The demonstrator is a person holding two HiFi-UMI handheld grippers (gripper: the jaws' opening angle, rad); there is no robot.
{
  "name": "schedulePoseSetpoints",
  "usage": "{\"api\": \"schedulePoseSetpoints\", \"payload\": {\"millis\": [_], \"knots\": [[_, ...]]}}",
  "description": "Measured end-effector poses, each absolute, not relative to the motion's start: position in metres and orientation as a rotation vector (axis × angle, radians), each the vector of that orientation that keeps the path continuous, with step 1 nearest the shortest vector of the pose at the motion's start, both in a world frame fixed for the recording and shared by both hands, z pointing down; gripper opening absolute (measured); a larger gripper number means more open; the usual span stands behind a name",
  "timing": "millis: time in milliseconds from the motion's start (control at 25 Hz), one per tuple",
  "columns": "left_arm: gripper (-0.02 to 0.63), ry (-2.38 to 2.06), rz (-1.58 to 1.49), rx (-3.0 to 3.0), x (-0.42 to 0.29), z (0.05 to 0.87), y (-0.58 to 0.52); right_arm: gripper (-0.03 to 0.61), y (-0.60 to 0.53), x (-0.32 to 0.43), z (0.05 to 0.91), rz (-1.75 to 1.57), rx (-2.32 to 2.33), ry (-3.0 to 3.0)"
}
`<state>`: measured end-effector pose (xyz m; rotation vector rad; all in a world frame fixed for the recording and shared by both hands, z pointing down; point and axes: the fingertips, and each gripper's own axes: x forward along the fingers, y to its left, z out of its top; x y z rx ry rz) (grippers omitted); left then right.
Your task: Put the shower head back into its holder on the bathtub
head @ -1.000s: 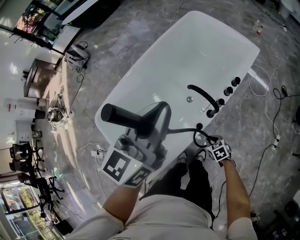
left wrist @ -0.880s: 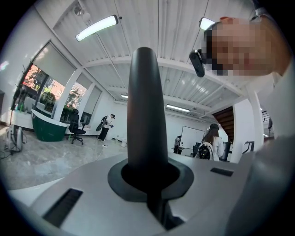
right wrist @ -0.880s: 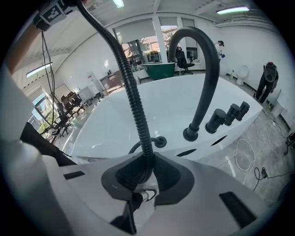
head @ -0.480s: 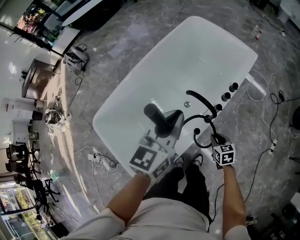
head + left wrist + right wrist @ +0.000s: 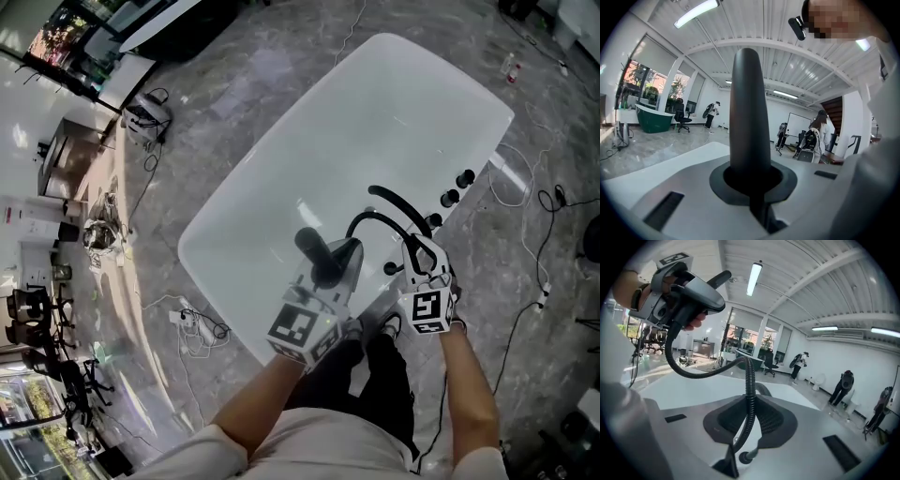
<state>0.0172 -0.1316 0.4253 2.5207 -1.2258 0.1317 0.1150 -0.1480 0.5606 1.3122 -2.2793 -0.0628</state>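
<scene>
Grips the shower head [image 5: 315, 249] in the left gripper [image 5: 330, 274], squeezed almost fully together round it, black end up and ahead. Holds it low over the near rim of the bathtub [image 5: 375, 112], likely to line it up with the holder, which can't be clearly made out. Pinches the hose [image 5: 749, 380] in the right gripper [image 5: 747, 427], just beside the left, having just been closing on it. Keeps the loop raised, probably to stop slack snagging. Not yet seated.

The shower head [image 5: 319, 253] in your left claw [image 5: 332, 270] is black; the ribbed hose [image 5: 379, 217] right of that claw is black too. Beyond it, the bathtub [image 5: 375, 122] is plain white and the floor [image 5: 234, 84] is veined grey. The claw's cube [image 5: 302, 328] bears black-and-white squares.
</scene>
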Motion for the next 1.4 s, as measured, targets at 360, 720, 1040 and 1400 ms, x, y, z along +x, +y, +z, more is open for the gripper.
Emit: {"api": "schedulePoseSetpoints", "payload": {"millis": [360, 720, 1040, 1400], "knots": [[0.014, -1.279, 0.121, 2.469, 0.004, 0.464, -0.131, 0.067, -0.16, 0.115, 0.599, 0.227, 1.493, -2.372], [0.014, -1.319, 0.095, 2.429, -0.009, 0.492, -0.135, 0.067, -0.175, 0.096, 0.607, 0.4, 1.5, -2.534], [0.014, -1.282, 0.106, 2.435, -0.002, 0.512, -0.128, 0.067, -0.122, 0.106, 0.669, 0.571, 1.449, -2.453], [0.014, -1.262, 0.076, 2.456, 0.002, 0.501, -0.134, 0.067, -0.087, 0.136, 0.686, 0.774, 1.362, -2.294]]}}
